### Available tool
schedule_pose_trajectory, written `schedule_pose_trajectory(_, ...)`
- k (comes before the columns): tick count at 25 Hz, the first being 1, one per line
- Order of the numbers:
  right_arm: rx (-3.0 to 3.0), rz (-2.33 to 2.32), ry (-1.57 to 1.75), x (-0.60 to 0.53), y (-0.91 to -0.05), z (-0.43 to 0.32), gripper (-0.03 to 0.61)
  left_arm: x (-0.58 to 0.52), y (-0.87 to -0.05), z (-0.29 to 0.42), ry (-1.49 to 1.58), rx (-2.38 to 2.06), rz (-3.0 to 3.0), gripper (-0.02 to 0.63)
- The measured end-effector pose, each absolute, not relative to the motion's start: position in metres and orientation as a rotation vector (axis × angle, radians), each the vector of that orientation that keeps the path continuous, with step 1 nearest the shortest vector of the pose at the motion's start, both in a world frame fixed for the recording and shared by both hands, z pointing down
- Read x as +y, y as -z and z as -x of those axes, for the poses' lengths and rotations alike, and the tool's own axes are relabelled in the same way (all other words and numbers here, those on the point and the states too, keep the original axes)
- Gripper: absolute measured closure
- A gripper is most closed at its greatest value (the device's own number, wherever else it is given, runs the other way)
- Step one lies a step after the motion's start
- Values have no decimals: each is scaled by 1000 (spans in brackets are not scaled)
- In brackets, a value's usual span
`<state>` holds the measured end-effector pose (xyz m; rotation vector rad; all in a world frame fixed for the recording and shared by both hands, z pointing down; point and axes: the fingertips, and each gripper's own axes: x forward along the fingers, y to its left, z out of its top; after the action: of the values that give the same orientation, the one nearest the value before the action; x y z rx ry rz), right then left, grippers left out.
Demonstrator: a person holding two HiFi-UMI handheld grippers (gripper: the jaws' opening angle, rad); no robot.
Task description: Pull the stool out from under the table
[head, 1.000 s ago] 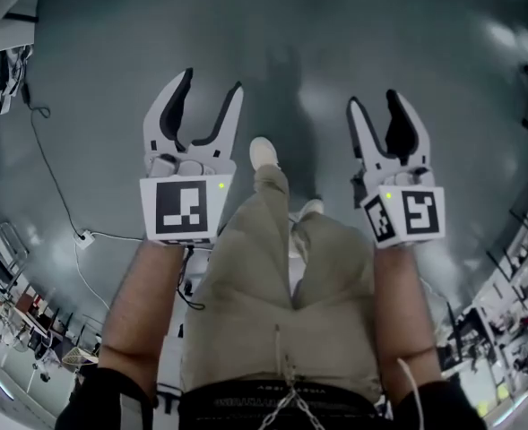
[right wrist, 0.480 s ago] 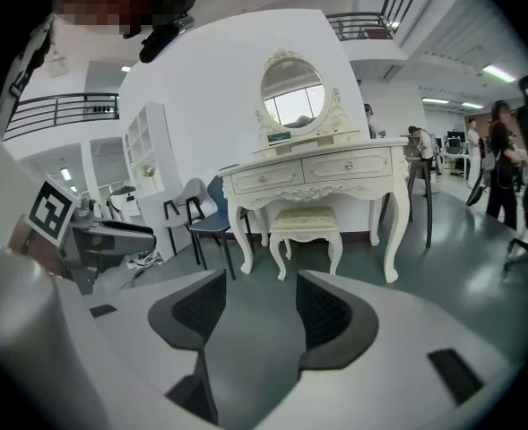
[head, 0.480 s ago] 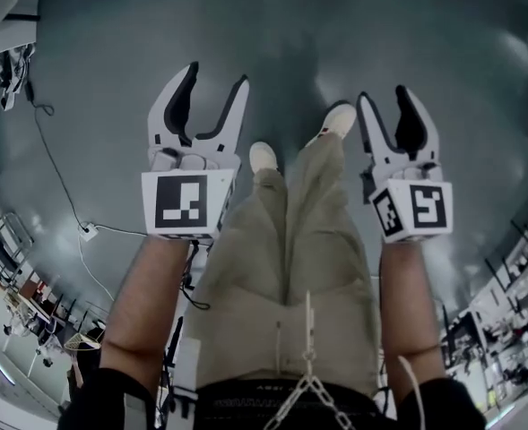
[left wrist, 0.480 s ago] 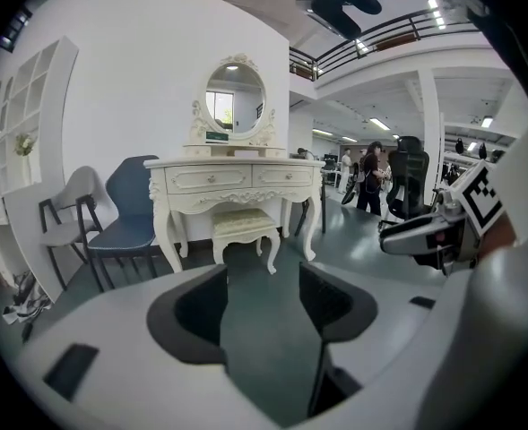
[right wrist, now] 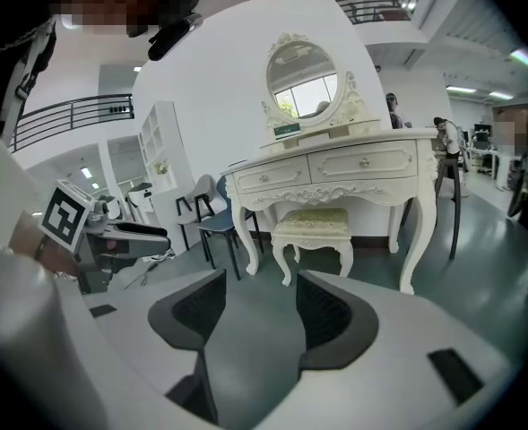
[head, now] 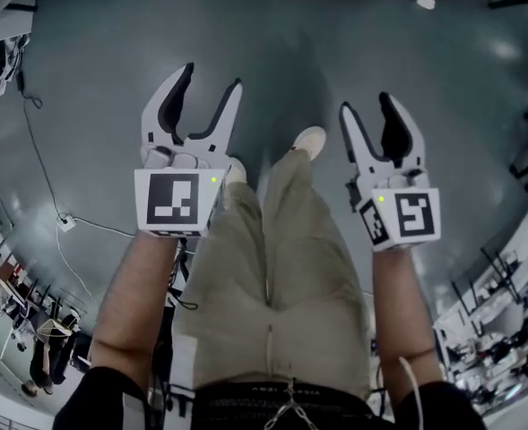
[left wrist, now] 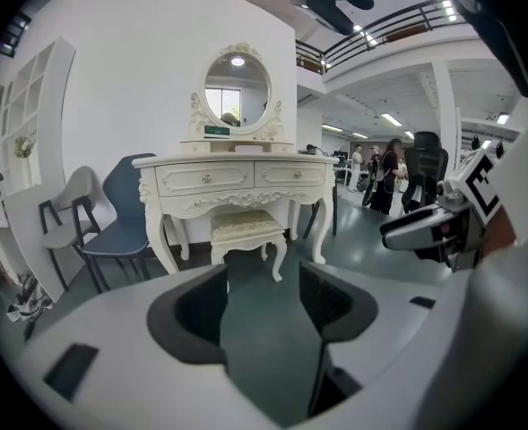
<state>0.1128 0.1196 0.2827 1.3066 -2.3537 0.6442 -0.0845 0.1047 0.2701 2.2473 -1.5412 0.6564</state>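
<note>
A cream carved stool (left wrist: 245,227) (right wrist: 314,226) with a padded seat stands tucked between the legs of a white dressing table (left wrist: 232,179) (right wrist: 335,174) that carries an oval mirror. Both are some way ahead of me across the floor. My left gripper (head: 202,98) (left wrist: 262,307) is held out in front, jaws open, nothing between them. My right gripper (head: 369,116) (right wrist: 259,312) is level with it, also open and empty. In the head view neither the stool nor the table shows, only the person's legs and shoes over the grey floor.
A blue chair (left wrist: 125,218) (right wrist: 212,220) and a white chair (left wrist: 64,211) stand left of the table. A white shelf unit (right wrist: 162,141) is against the wall. People (left wrist: 389,173) and office chairs are at the far right. A cable (head: 44,173) runs over the floor on my left.
The person has stepped forward: the legs and shoes swapped places under the grippers. Both grippers stayed held out in front, jaws unchanged. A white table edge came into view at the top right.
</note>
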Motion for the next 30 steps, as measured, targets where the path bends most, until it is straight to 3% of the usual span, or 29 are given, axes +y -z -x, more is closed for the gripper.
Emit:
schedule_pose_trajectory(12, -2417, -1249, -593, 64, -265, -161, 354, 53, -242, 39, -582, -1602, -2237, 377)
schedule_pose_trajectory(30, -2353, -1221, -716, 72, -300, -139, 354, 30, -285, 40, -649, -1502, -2233, 377)
